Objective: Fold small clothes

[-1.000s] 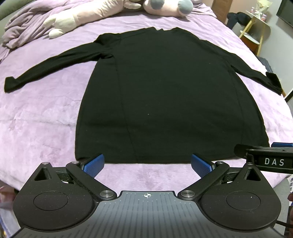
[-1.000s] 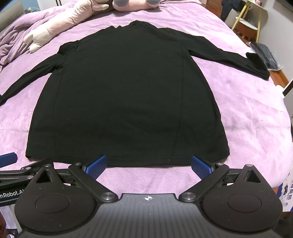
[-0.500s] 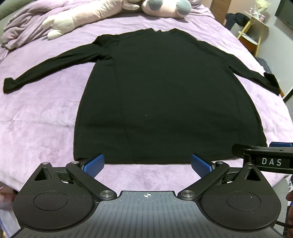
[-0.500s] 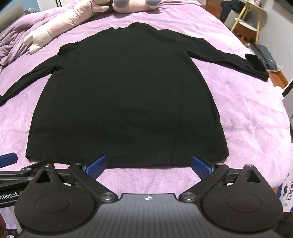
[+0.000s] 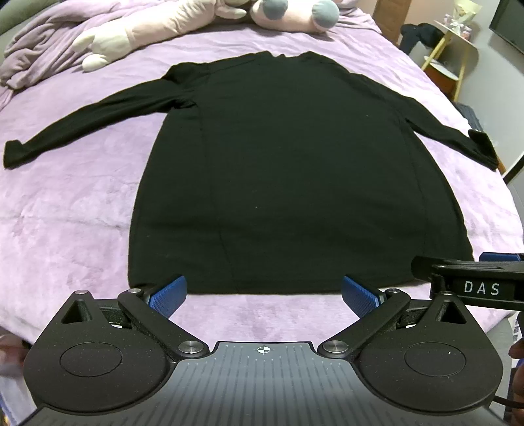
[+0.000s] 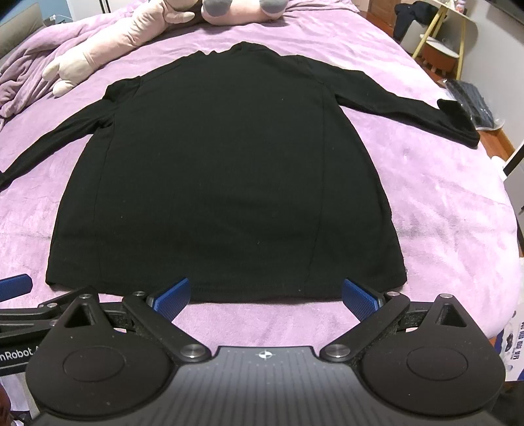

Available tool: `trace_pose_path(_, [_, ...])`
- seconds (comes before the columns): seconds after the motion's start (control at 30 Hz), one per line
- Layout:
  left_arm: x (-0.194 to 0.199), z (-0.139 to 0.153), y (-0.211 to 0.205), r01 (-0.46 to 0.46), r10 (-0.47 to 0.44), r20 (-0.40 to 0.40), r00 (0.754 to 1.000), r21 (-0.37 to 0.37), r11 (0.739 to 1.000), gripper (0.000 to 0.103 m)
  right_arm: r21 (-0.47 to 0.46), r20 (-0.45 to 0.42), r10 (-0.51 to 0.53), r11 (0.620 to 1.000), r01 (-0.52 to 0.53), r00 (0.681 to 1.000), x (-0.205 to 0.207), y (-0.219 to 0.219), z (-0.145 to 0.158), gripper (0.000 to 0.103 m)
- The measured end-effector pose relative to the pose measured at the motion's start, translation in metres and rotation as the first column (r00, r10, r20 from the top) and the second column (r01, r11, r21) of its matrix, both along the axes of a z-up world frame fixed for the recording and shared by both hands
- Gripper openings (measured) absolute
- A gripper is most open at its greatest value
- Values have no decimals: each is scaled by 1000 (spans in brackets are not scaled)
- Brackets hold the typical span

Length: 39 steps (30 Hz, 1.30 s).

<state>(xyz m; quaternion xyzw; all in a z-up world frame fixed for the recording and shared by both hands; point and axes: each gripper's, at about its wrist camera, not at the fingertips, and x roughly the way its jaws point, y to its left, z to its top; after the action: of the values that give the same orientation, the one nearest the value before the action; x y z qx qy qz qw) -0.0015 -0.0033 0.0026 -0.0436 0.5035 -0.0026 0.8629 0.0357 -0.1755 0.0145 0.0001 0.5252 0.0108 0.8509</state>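
The left gripper (image 5: 263, 296) is gaping wide at the bottom of its frame, holding nothing; the right gripper (image 6: 266, 296) is doing likewise. The black top (image 5: 288, 183) is lying flat mid-frame, sleeves spread, on the purple bed (image 5: 65, 209). Plush toys (image 5: 163, 29) are lying along the upper edge.

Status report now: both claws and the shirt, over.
Left claw open, right claw open, both empty. Shirt flat, unfolded, sleeves out. Nothing on it.
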Motion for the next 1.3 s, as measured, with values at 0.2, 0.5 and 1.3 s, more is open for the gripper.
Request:
trace_pose_path(0.2, [0, 0, 0, 1, -1, 0, 1000, -1, 1000, 103, 0, 0, -1, 1000, 1, 1000, 0, 0, 0, 99])
trace_pose_path(0.5, [0, 0, -1, 2, -2, -1, 1000, -2, 1000, 103, 1, 0, -3, 1000, 3, 1000, 1, -1, 2, 99])
trace_pose_path(1.3, [0, -1, -3, 3, -3, -8, 1000, -6, 1000, 103, 1, 0, -4, 1000, 4, 1000, 2, -2, 2, 99])
